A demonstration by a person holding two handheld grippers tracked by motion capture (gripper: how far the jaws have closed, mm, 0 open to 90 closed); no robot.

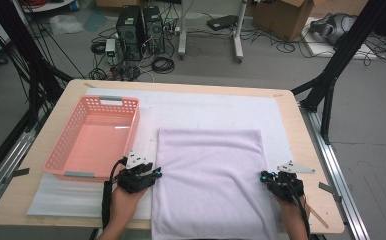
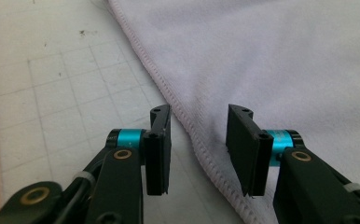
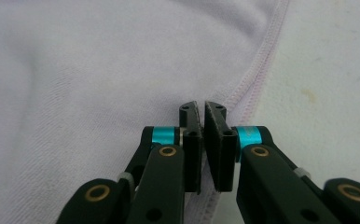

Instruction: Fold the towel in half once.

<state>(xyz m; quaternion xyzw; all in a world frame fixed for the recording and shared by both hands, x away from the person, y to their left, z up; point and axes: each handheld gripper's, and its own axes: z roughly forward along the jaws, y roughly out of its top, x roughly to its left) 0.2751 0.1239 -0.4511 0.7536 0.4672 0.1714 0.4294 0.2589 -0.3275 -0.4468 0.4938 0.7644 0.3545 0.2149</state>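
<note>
The soft, limp pale-lilac terry towel lies flat on the white table mat; grip its stitched hems: left gripper open astride one, right gripper pinching the other.

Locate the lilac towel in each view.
High view: lilac towel lies centre-front on the table, between both grippers.
Left gripper view: upper right, hem running diagonally between the open jaws.
Right gripper view: left and centre, jaws shut at its hem.
Shared landmark: the stitched hem.
</note>
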